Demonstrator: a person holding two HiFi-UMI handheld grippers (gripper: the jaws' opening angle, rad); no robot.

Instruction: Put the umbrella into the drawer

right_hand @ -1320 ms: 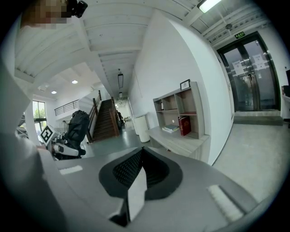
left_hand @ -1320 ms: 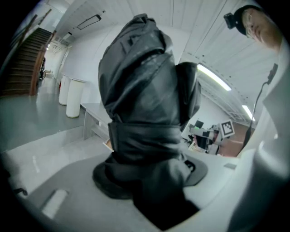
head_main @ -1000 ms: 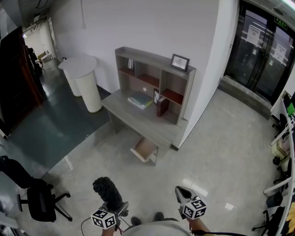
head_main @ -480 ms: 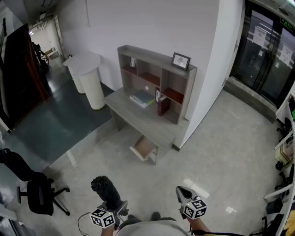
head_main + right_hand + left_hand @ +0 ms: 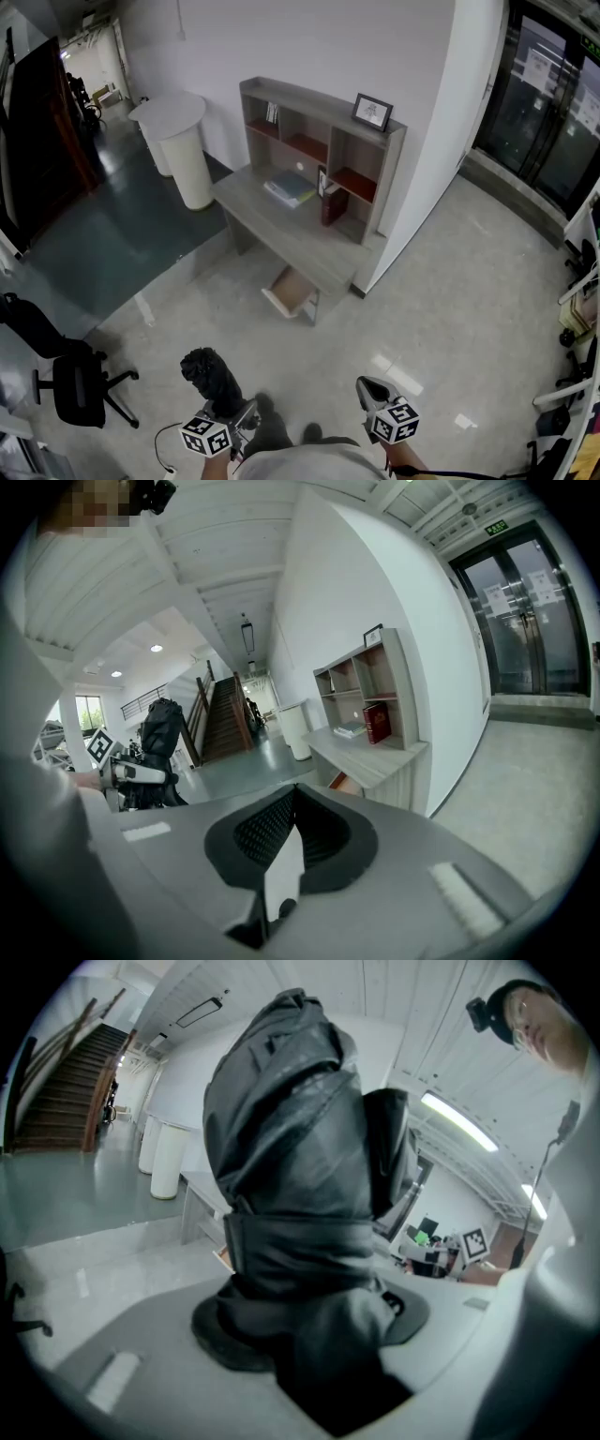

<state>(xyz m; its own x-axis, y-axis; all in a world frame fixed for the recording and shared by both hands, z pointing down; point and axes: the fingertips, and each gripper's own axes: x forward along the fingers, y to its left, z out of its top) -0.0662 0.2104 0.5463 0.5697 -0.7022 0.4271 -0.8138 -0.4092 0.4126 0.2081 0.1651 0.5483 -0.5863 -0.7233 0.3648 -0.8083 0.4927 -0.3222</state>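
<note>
A black folded umbrella (image 5: 211, 375) stands upright in my left gripper (image 5: 230, 408), whose jaws are shut on its lower part. It fills the left gripper view, the umbrella (image 5: 300, 1194) bound by a strap just above the left gripper (image 5: 309, 1326). My right gripper (image 5: 367, 389) is at the lower right, shut with nothing in it; the right gripper (image 5: 291, 827) shows its pads meeting. Ahead, a wooden desk (image 5: 281, 230) stands against the wall, with its drawer (image 5: 292, 292) pulled open below the top. The right gripper view also shows the umbrella (image 5: 161, 728) at the left.
The desk carries a shelf unit (image 5: 319, 150) with books and a picture frame (image 5: 372, 111). Two white round stands (image 5: 183, 159) are left of it. A black office chair (image 5: 75, 394) is at the lower left. Glass doors (image 5: 553, 103) are at the right.
The view has shifted slightly toward the desk and a foot now shows under me. Both grippers keep their places in the view, and the umbrella stays held.
</note>
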